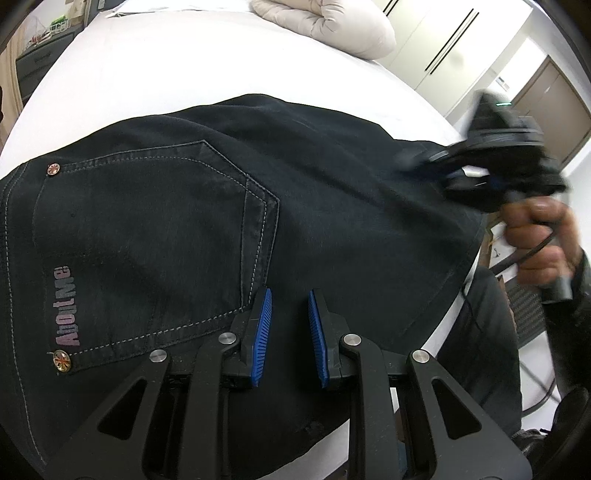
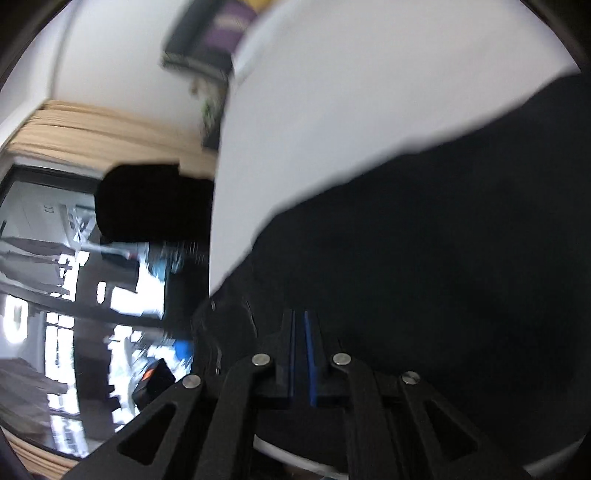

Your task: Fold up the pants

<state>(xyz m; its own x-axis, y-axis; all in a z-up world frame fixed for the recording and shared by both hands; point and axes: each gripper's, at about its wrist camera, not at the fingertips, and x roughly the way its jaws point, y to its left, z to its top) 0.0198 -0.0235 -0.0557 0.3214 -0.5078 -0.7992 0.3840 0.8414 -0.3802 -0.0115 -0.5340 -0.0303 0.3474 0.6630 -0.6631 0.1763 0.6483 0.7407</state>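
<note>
Dark denim pants (image 1: 229,221) lie folded on the white bed (image 1: 155,77), reaching its near edge. The left gripper (image 1: 290,332), jaws slightly apart, holds nothing above the back pocket (image 1: 147,251). The right gripper (image 2: 300,354), jaws nearly closed, grips nothing visible. Step: between folds; next requires regrasping an edge.

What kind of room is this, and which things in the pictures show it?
Probably a bedroom: the dark pants lie on a white bed, a rolled beige duvet rests at its far end, and tall white wardrobe doors stand behind.
</note>
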